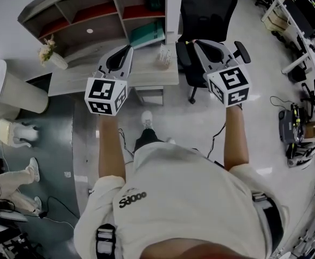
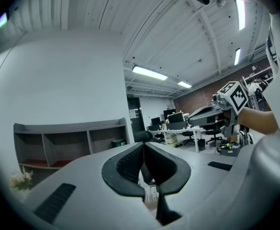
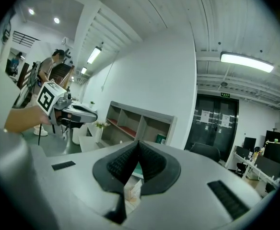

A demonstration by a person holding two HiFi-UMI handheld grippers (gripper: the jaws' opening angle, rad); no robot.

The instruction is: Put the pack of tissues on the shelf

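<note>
Both tools are closed and empty: the left gripper and the right gripper hang with jaws pressed together, well above the pack. It sits below and ahead of them, near the right end of the desk, just beside a pillar.

A shut jaw coming down could nudge it over or push it off the desk's near edge, so the jaws must open first.

The pack looks stood on end, its long axis roughly upright, though it is too small to be sure. The shelf lies beyond the desk.
</note>
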